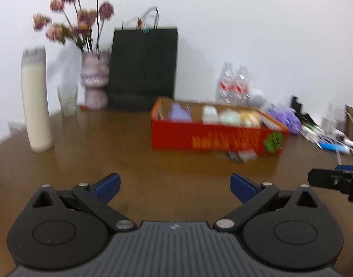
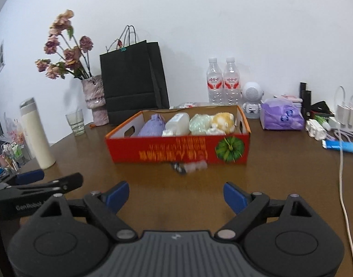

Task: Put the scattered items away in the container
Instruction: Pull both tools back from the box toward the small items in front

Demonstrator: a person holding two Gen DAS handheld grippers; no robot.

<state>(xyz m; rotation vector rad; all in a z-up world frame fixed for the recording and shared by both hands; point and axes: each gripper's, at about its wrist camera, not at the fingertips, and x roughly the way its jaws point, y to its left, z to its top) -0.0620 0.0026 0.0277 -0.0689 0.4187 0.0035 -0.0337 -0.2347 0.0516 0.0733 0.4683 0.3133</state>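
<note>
A red cardboard box [image 2: 176,150] stands on the brown table, also in the blurred left wrist view [image 1: 213,138]. It holds a purple pouch [image 2: 153,124], a white pack [image 2: 177,123], a green bundle [image 2: 200,124] and a yellow one [image 2: 223,120]. A small pale item with a dark piece [image 2: 190,167] lies on the table against the box front; it also shows in the left wrist view [image 1: 242,155]. My left gripper [image 1: 175,185] is open and empty, well short of the box. My right gripper [image 2: 176,197] is open and empty, just short of the small item.
At the back stand a white thermos [image 2: 38,133], a glass [image 2: 76,122], a flower vase [image 2: 95,99], a black paper bag [image 2: 132,78], two water bottles [image 2: 222,80] and a white robot speaker [image 2: 252,99]. A purple pack [image 2: 282,115], chargers, a cable [image 2: 344,196] and a blue tube [image 2: 342,146] lie right.
</note>
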